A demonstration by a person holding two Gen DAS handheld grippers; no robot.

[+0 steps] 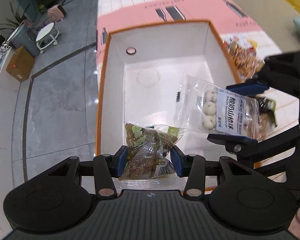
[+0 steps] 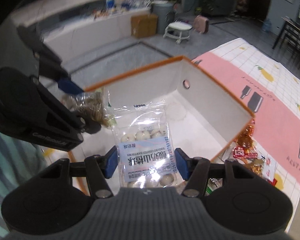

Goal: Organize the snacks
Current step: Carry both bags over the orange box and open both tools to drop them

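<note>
An empty white box with an orange rim (image 1: 108, 64) (image 2: 218, 84) stands on the table. My left gripper (image 1: 149, 160) is shut on a clear packet of brown-green snacks (image 1: 148, 146) over the box's near end; that gripper and packet also show in the right wrist view (image 2: 92, 104). My right gripper (image 2: 147, 164) is shut on a clear packet of white yogurt hawthorn balls (image 2: 146, 146) over the box; it shows in the left wrist view (image 1: 228, 110) at the box's right side.
Loose snack packets (image 1: 244, 54) (image 2: 248, 150) lie on the pink and white tablecloth (image 1: 142, 4) beside the box. The table edge drops to a grey floor (image 1: 56, 92) at left, with a stool (image 2: 178, 30) and cardboard box (image 2: 144, 25) beyond.
</note>
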